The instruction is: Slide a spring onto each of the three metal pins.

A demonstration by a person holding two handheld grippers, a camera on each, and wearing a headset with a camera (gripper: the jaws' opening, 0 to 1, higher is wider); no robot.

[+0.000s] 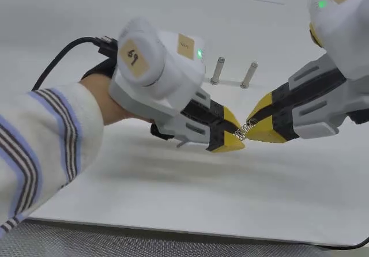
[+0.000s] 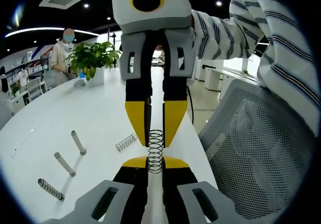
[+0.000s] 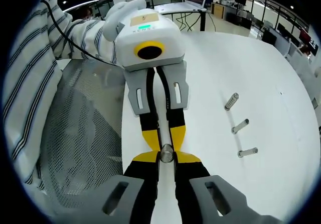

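On the white table (image 1: 173, 193), the left gripper (image 2: 155, 164) and right gripper (image 3: 167, 158) meet tip to tip, both clenched on one spring (image 2: 156, 147) bridging them. Beyond the tips, the finished pin (image 2: 50, 189) wears its coil. Two bare pins (image 2: 64, 163) remain, and a loose spring (image 2: 126, 142) lies between them and the tips.

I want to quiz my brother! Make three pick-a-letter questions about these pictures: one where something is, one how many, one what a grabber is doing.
1. Where is the held spring? A on a pin; B between the left gripper and right gripper; C on the chair.
2. How many pins already wear a spring? A one; B two; C three.
3. The left gripper is: A wide open; B shut on the held spring; C lying flat on the table.
Answers: B, both tips pinch it; A, just the coiled pin, two are bare; B, its jaws clamp the spring's end.
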